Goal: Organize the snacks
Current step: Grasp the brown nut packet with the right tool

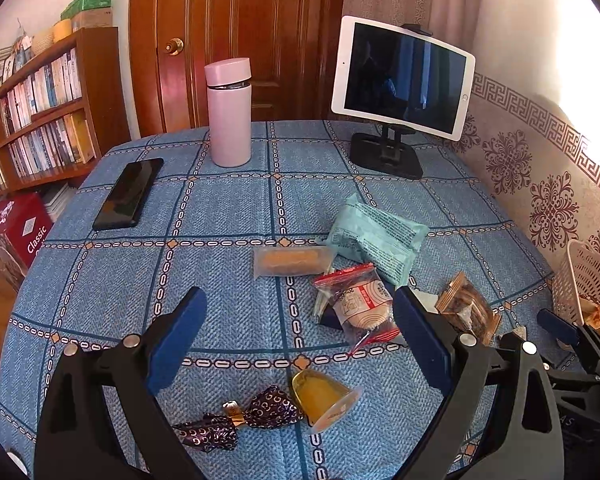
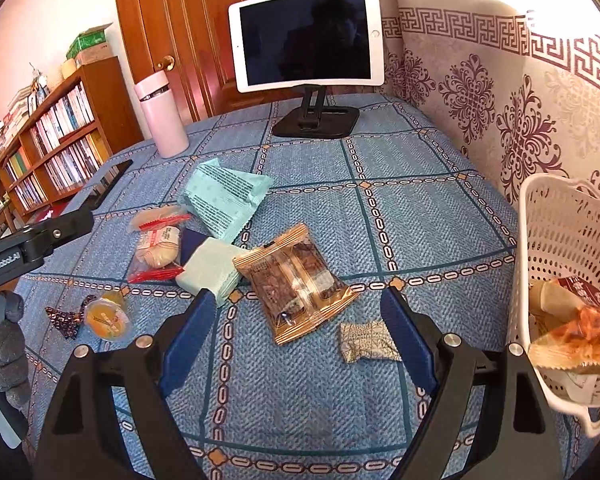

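Snacks lie on a blue checked tablecloth [image 1: 228, 216]. My left gripper [image 1: 300, 336] is open and empty above an orange jelly cup [image 1: 324, 398] and a purple-wrapped candy [image 1: 244, 418]; a red-edged pastry bag [image 1: 360, 302], a biscuit stick [image 1: 292, 260] and a mint-green pack [image 1: 376, 240] lie just beyond. My right gripper [image 2: 300, 332] is open and empty over a brown nut-bar pack [image 2: 296, 280], with a small patterned candy [image 2: 366, 340] by its right finger. A white basket [image 2: 560, 240] at the right holds several snacks [image 2: 580, 324].
A pink flask [image 1: 228, 112], a black phone [image 1: 130, 194] and a tablet on a stand [image 1: 400, 80] stand at the table's far side. A bookshelf [image 1: 40, 112] and a door [image 1: 240, 36] are behind. A patterned wall [image 2: 500, 100] borders the right.
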